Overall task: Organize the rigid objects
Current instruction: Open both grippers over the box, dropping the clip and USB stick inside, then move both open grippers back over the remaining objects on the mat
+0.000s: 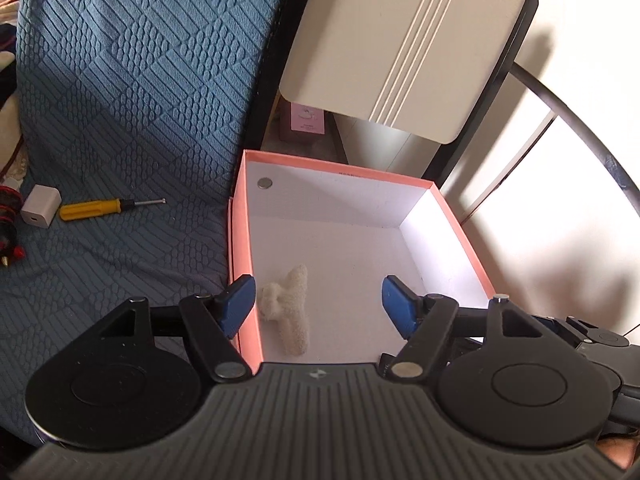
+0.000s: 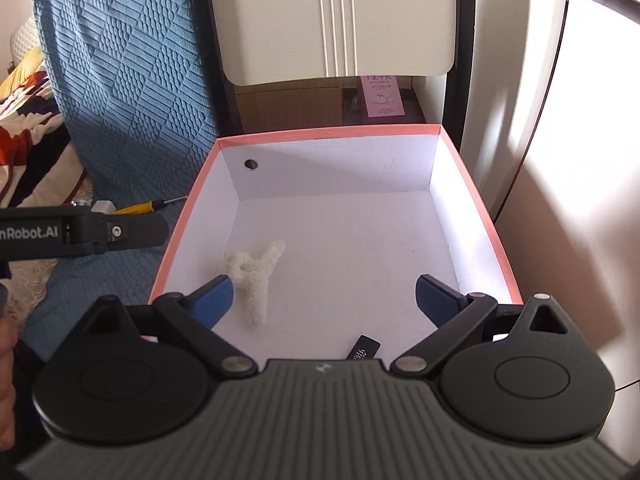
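Both grippers, left [image 1: 318, 300] and right [image 2: 323, 295], are held over the box [image 1: 239, 240] with jaws wide and empty. The screwdriver [image 1: 105, 208] lies outside it on the blue cover [image 1: 120, 100], well to the left, its long axis running left-right with the tip toward the box, beside the charger [image 1: 40, 210]. The left gripper is judged nearer.

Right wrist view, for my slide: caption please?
Open right gripper above pink box holding a fluffy white clip.
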Available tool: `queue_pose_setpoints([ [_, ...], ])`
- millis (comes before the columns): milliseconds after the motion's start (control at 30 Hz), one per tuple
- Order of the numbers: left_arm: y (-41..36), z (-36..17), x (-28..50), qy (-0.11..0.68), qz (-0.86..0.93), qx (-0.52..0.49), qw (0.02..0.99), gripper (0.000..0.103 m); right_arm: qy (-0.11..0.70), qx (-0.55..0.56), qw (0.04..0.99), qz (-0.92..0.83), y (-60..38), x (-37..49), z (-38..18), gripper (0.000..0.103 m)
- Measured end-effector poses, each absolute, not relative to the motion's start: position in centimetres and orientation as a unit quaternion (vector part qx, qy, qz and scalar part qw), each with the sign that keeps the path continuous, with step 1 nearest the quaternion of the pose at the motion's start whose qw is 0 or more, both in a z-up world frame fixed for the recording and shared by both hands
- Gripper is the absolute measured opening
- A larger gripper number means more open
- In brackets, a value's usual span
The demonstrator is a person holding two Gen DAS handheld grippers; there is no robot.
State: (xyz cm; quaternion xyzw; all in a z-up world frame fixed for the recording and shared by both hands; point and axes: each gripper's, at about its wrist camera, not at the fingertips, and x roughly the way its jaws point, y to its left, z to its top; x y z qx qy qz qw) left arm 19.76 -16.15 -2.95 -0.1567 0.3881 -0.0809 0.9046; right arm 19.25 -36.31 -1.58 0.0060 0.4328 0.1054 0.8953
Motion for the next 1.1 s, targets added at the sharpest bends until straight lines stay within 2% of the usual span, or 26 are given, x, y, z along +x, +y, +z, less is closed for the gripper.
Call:
queue_pose_setpoints([
  [267,-12.9,2.3,16.6,0.321,-0.068,-0.111,0.938,0.075,0.391,0.003,0.912,0.122,-33.9,17.7,3.3,0.1],
  [533,-9.2,4.8,13.1,0.282,-0.048,-0.097,0.953,0.075,0.36,0.007,0.921,0.148,-30.6,15.9,6.5,0.1],
  [767,-4.1,4.6,9.8,0.248,-0.031,-0.143,0.958,0.075,0.348,-0.001,0.922,0.172,-27.1,13.4,6.9,0.1],
  [1100,0.8,2.7,6.6,0.247,0.027,-0.124,0.961,0.075,0.347,-0.007,0.913,0.216,-22.0,10.8,4.9,0.1],
])
